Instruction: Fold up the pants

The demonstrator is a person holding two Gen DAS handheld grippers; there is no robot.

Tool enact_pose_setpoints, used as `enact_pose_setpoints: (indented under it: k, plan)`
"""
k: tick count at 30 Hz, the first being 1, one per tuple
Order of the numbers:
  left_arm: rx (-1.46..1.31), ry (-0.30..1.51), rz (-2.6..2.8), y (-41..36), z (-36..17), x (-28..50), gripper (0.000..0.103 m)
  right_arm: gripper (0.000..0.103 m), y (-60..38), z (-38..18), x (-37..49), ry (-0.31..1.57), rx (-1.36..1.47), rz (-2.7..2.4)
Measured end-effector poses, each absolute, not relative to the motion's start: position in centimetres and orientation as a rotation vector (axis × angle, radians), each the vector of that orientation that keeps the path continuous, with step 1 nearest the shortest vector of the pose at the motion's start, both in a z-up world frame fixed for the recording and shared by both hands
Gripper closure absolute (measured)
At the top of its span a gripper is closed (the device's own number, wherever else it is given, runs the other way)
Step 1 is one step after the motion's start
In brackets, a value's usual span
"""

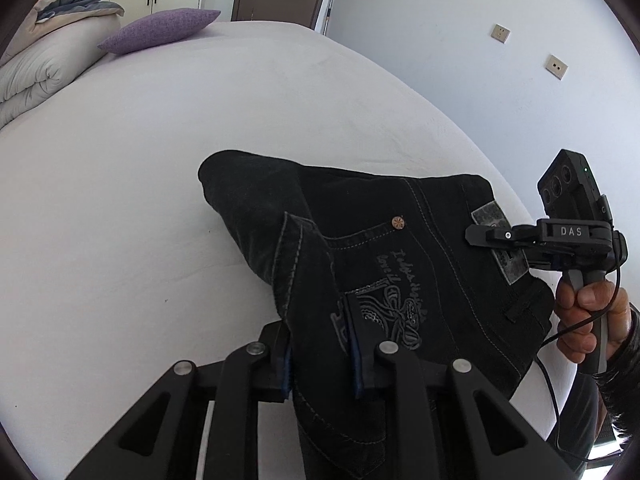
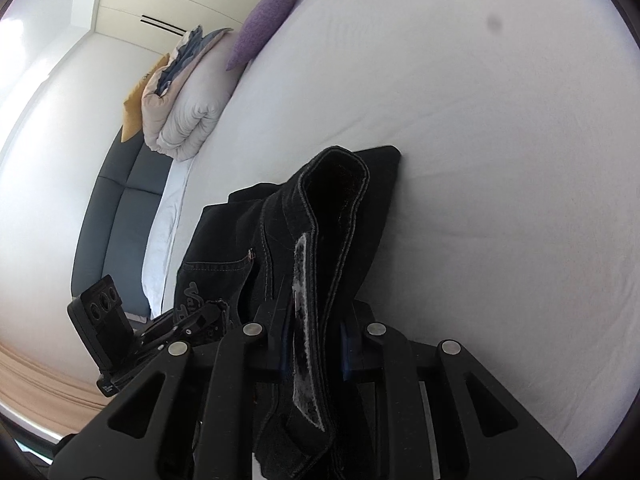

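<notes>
On the white bed [image 1: 160, 160], black pants [image 1: 400, 248] lie partly folded; the left hand-held gripper [image 1: 320, 356] and right hand-held gripper [image 2: 312, 344] each clamp a fabric edge.

The pants [image 1: 384, 248] lie on the bed [image 1: 160, 152], near its edge. Behind the pants, far across the bed, a pillow [image 1: 160, 30] rests beside a rolled duvet [image 1: 36, 76]. The left gripper [image 1: 320, 356] and the right gripper [image 2: 314, 344] each pinch the pants at the near side.
</notes>
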State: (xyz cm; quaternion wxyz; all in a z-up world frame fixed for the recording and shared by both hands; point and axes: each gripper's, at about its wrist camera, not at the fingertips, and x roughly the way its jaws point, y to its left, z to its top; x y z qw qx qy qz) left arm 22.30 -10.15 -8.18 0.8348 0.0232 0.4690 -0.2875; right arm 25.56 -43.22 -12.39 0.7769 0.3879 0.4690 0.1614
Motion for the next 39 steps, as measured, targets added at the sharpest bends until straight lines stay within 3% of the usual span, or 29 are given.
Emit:
enact_pose_setpoints:
  k: [8, 10, 12, 17, 19, 22, 24, 28, 32, 39]
  plan:
    - [0.086, 0.975, -0.556, -10.1, -8.6, 22.0, 0.064, 0.077, -43.4, -13.8, 24.8, 0.979, 0.833, 0.312]
    - [0.101, 0.951, -0.529, -10.0, -8.1, 21.4, 0.060, 0.071, -42.9, -12.5, 24.1, 0.969, 0.788, 0.270]
    - [0.111, 0.913, -0.498, -9.6, -7.3, 20.5, 0.053, 0.051, -42.3, -10.7, 22.7, 0.926, 0.734, 0.243]
    - [0.124, 0.729, -0.436, -8.2, -3.9, 16.3, 0.009, 0.049, -39.8, -4.7, 17.8, 0.777, 0.557, 0.172]
    - [0.141, 0.624, -0.382, -7.6, -2.2, 13.7, 0.000, 0.048, -38.3, -2.5, 15.7, 0.720, 0.475, 0.132]
    - [0.141, 0.459, -0.301, -7.0, 1.0, 10.0, 0.000, 0.041, -36.3, 0.5, 11.5, 0.600, 0.357, 0.056]
    - [0.154, 0.364, -0.222, -6.8, 3.0, 7.7, 0.000, 0.021, -35.5, 2.3, 8.4, 0.499, 0.313, 0.015]
    - [0.149, 0.318, -0.132, -5.5, 5.2, 3.5, 0.000, 0.001, -33.9, 5.7, 2.4, 0.270, 0.248, -0.081]
    - [0.155, 0.388, -0.035, -4.3, 5.2, 0.5, 0.000, 0.000, -32.4, 8.7, -1.2, 0.147, 0.166, -0.098]
    - [0.095, 0.555, -0.078, -4.5, 1.6, -0.8, 0.000, 0.000, -29.0, 9.5, -3.8, 0.315, 0.193, -0.051]
